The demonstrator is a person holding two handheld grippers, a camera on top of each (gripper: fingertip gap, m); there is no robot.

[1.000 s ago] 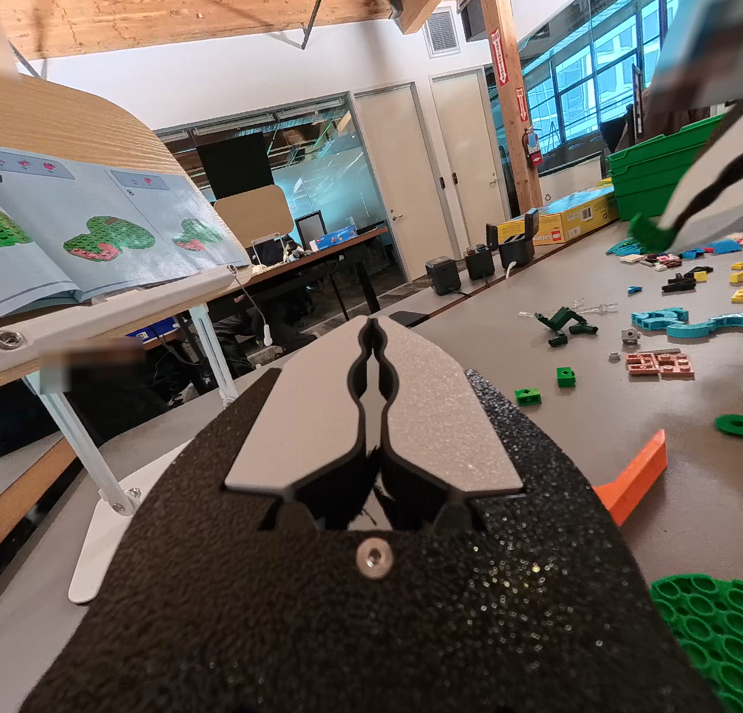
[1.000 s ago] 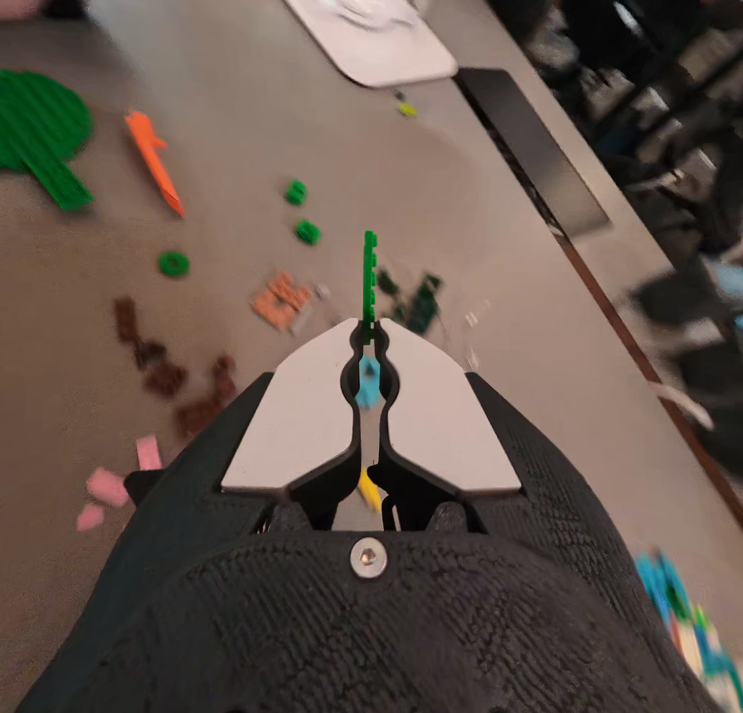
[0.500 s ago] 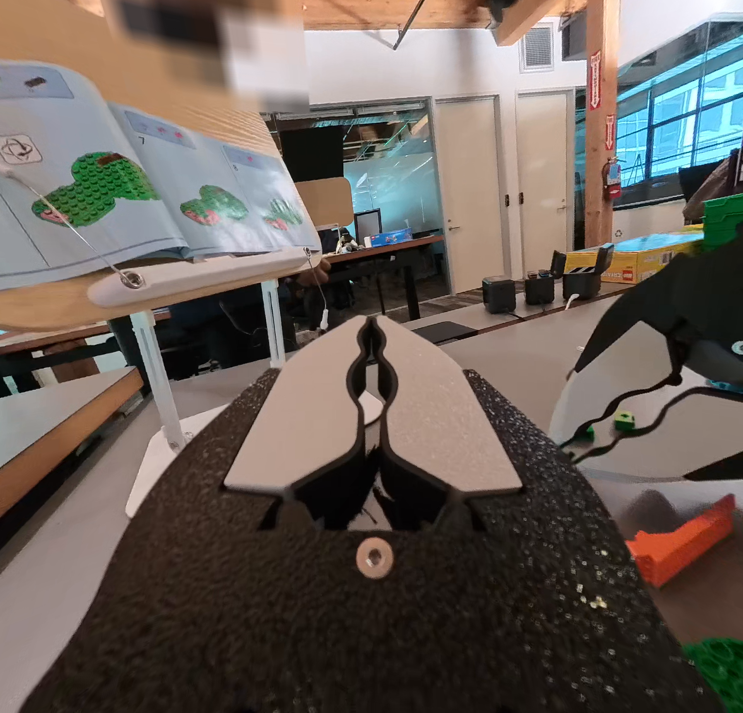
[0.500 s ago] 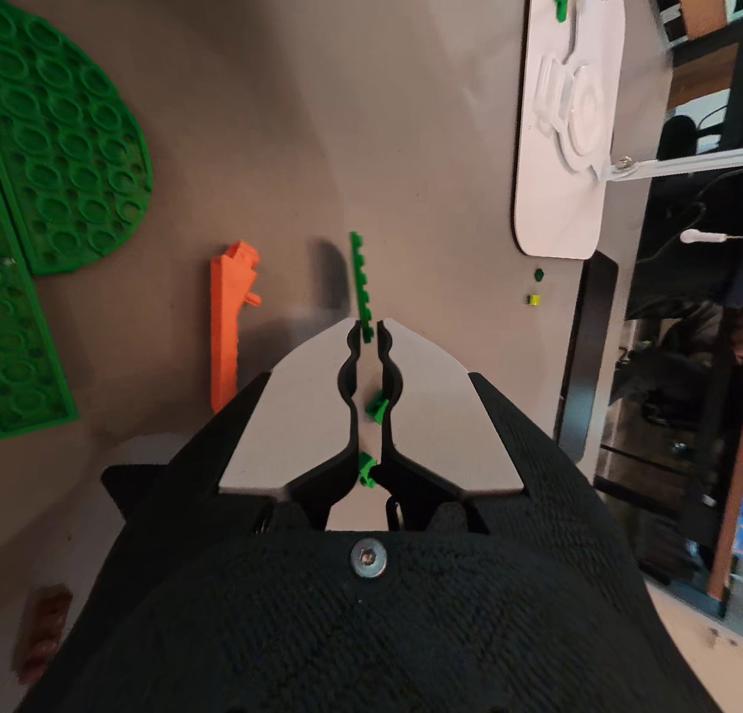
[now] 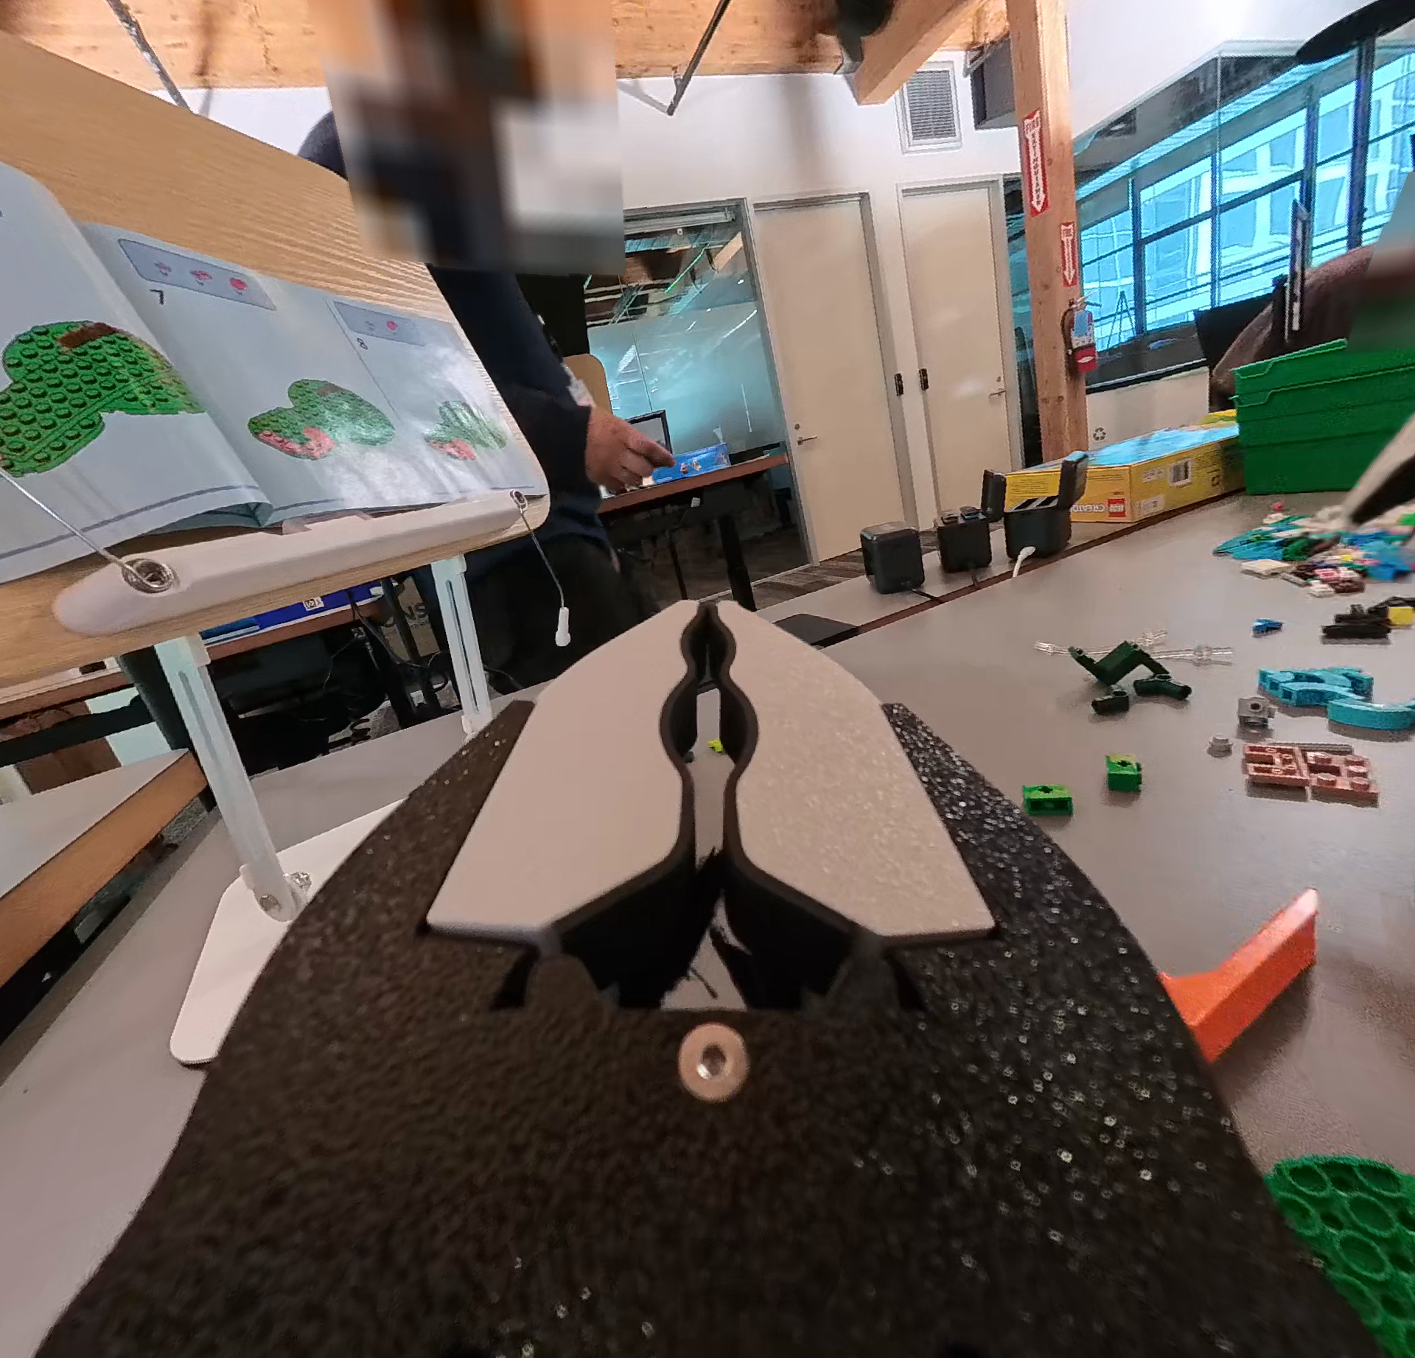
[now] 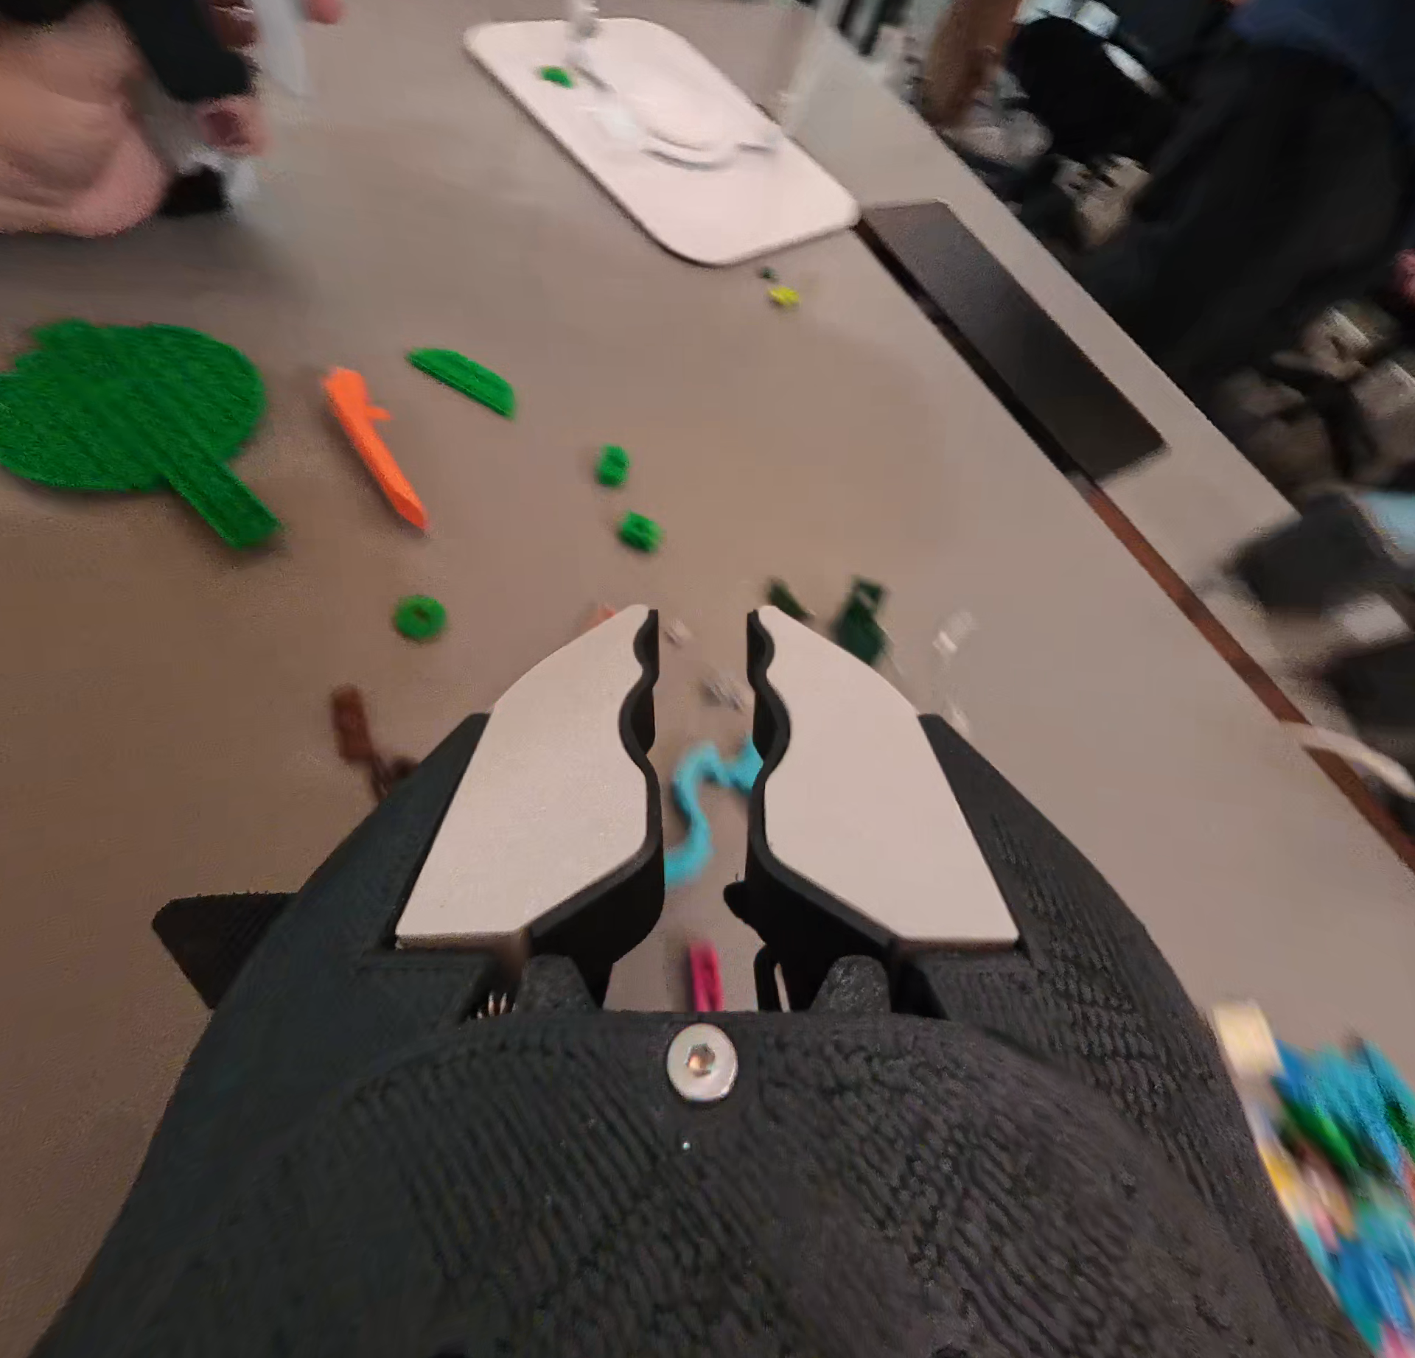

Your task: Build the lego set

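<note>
My left gripper (image 5: 708, 617) is shut with nothing between its fingertips, held low over the grey table (image 5: 1148, 846). My right gripper (image 6: 698, 621) is open and empty above the table, over a turquoise piece (image 6: 700, 801). A green half-round plate (image 6: 463, 381) lies flat on the table beside the orange brick separator (image 6: 371, 445). The big green baseplate (image 6: 130, 410) lies at the left. The open instruction booklet (image 5: 230, 410) rests on a stand at the left in the left wrist view.
Loose bricks lie around: small green ones (image 6: 639, 531), a green round piece (image 6: 419, 618), dark green parts (image 5: 1122, 670), a pink-brown plate (image 5: 1309, 770). The stand's white base (image 6: 674, 142) is ahead. Green bins (image 5: 1325, 418) and a yellow box (image 5: 1125, 479) stand far right. A person stands beyond the table. The left gripper's tips are roughly 25 centimeters from the right gripper's. Between my left fingertips and the green half-round plate (image 6: 463, 381) there is roughly 12 centimeters. The orange brick separator (image 6: 371, 445) is about equally far from each gripper, around 15 centimeters.
My right gripper held a thin green plate edge-on; now its jaws have opened, the plate lies on the table near the orange separator, and the gripper has drawn back. The left stayed shut.
</note>
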